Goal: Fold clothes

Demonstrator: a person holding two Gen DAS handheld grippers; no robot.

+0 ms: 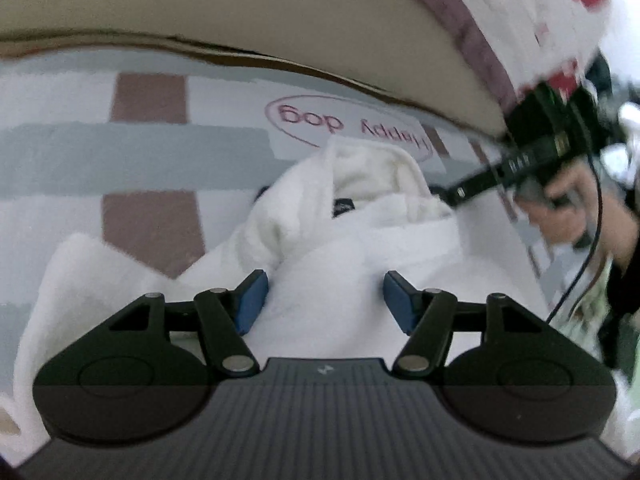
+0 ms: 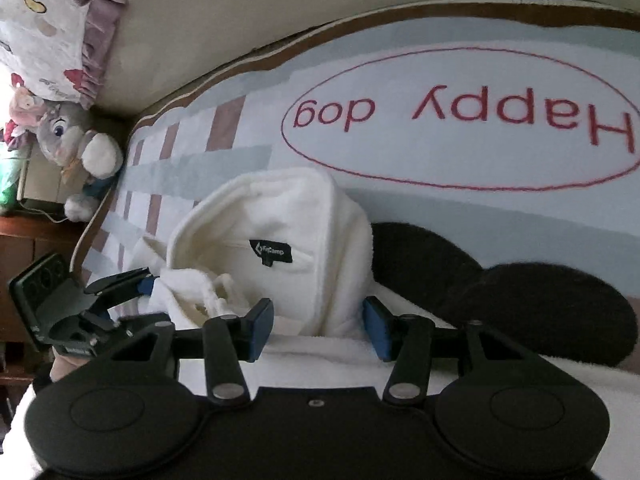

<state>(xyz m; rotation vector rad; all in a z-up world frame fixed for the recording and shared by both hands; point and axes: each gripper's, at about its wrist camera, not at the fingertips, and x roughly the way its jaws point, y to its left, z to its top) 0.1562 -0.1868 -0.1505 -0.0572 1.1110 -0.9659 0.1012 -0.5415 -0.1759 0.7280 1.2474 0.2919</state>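
A white fleece jacket (image 1: 340, 240) lies crumpled on a bed blanket (image 1: 120, 152) printed with "Happy dog". My left gripper (image 1: 325, 300) is open, its blue pads spread over the jacket's body, with fabric lying between them. In the right wrist view the jacket (image 2: 280, 208) shows its collar and a black label (image 2: 272, 254). My right gripper (image 2: 319, 328) is open just below the collar. The left gripper (image 2: 148, 280) touches the jacket's left edge there. In the left wrist view a hand (image 1: 560, 208) holds the right gripper (image 1: 448, 194) by the collar.
Two black round patches (image 2: 540, 312) show on the blanket (image 2: 440, 208) to the right of the jacket. A grey plush rabbit (image 2: 68, 140) and a ruffled pillow (image 2: 52, 28) sit at the bed's far left corner, beside a wooden nightstand (image 2: 24, 240). A beige wall (image 1: 240, 0) runs behind the bed.
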